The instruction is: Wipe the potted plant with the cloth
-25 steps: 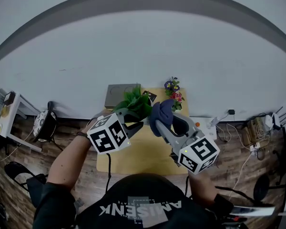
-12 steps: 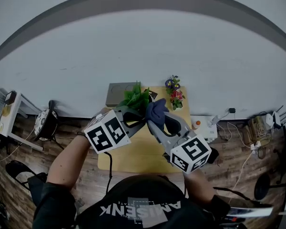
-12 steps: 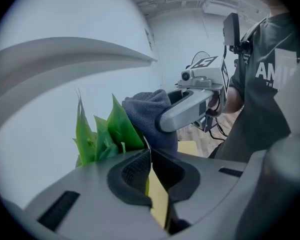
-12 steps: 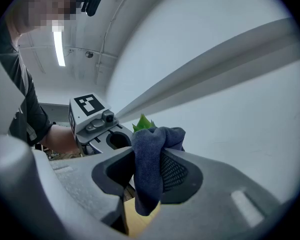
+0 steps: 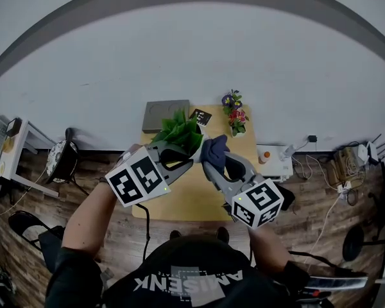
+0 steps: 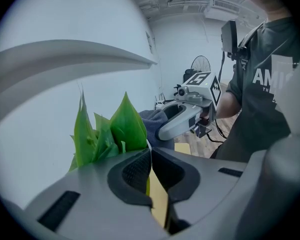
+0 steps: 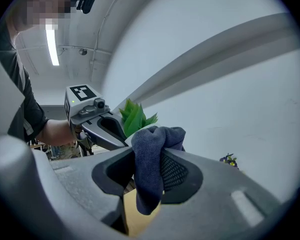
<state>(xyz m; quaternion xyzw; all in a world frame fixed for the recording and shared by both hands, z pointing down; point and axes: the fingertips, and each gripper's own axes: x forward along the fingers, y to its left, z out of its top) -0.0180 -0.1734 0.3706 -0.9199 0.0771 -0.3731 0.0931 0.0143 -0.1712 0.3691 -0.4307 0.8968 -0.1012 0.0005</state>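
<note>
The potted plant (image 5: 179,135), green pointed leaves in a white pot, hangs above the yellow table (image 5: 179,201). My left gripper (image 5: 191,161) is shut on the plant, with a thin pale edge that looks like the pot's rim pinched at the jaw tips (image 6: 150,156). The leaves (image 6: 112,129) rise just past them. My right gripper (image 5: 213,162) is shut on a dark blue cloth (image 7: 150,154). The bunched cloth (image 5: 215,150) sits close against the plant's right side. In the right gripper view the leaves (image 7: 135,116) show just behind the cloth.
On the table's far edge stand a small pot of purple and red flowers (image 5: 234,117), a grey square slab (image 5: 163,115) and a black card (image 5: 200,116). A white box (image 5: 276,164) with an orange-capped bottle (image 5: 265,155) sits on the wood floor at right, beside cables.
The right gripper has come down and left with the cloth, closer to the plant. The left gripper has shifted slightly left with the plant in it. Both stayed shut.
</note>
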